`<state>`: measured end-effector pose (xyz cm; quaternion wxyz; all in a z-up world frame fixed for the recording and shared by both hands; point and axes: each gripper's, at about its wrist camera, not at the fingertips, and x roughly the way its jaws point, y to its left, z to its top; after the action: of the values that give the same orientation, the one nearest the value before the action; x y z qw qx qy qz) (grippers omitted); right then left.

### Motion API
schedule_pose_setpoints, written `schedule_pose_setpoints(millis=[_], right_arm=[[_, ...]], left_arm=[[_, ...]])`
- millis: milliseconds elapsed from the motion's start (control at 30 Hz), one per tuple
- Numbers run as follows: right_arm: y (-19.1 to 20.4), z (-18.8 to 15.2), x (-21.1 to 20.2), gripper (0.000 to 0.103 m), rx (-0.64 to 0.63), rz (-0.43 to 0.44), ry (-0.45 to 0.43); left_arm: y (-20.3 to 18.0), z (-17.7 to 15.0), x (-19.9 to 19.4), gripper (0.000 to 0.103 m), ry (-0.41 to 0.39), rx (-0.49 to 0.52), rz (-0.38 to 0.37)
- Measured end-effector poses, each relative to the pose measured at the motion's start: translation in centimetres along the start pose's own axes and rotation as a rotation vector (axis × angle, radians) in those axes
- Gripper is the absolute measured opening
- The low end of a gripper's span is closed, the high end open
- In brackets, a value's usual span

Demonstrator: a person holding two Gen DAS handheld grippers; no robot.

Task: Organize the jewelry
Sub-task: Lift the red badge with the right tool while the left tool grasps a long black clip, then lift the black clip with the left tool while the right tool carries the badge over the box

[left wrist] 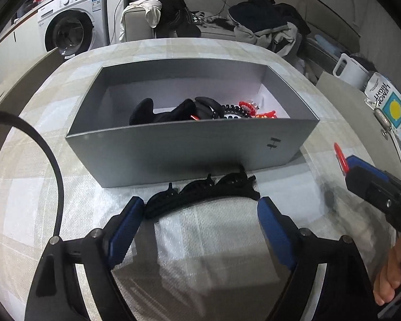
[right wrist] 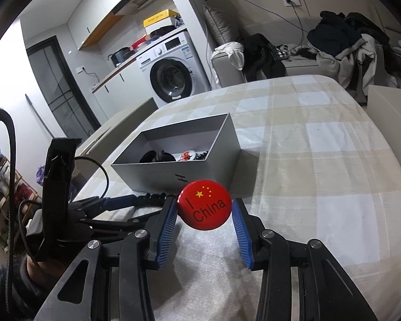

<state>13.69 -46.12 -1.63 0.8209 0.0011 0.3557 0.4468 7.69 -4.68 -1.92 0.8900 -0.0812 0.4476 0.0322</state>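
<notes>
Left hand-held gripper points down at the worktop, jaws wide apart. A black hair claw clip lies on the worktop between the blue pads — its left end looks right at the left pad, its right end close to the right pad, but whether either pad touches it cannot be told; not clamped.

Right hand-held gripper is about a third open and closed on a round red badge printed "China" with yellow stars — pads on its left and right edges, badge held clear of the worktop, just in front of the box's near right corner. In the left wrist view this gripper sits at the right edge, badge seen edge-on.

Grey open box stands on the checked worktop just beyond the claw clip. Inside it: black accessories left and centre, a dark bead bracelet and red pieces toward the right.
</notes>
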Motion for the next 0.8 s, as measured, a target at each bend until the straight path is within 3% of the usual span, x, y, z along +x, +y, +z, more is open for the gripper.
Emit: schedule_pose_setpoints(millis=[333,433,567,800], right_arm=[[-0.5,0.1,-0.4,0.041,0.018,0.003,-0.01],[-0.5,0.1,-0.6,0.041,0.018,-0.001,-0.014],[-0.7,0.2,-1.0,0.041,0.023,-0.005,-0.026],[-1.3,0.3,-1.5,0.041,0.04,-0.011,-0.037]], left_arm=[[0.5,-0.1,-1.2,0.084,-0.025,-0.071,-0.009],[0.0,0.3,-0.7,0.084,-0.024,-0.064,0.022],[-1.3,0.8,-0.4,0.101,-0.036,-0.036,0.05],[-2.1,1.7,0.9,0.102,-0.009,-0.008,0.084]])
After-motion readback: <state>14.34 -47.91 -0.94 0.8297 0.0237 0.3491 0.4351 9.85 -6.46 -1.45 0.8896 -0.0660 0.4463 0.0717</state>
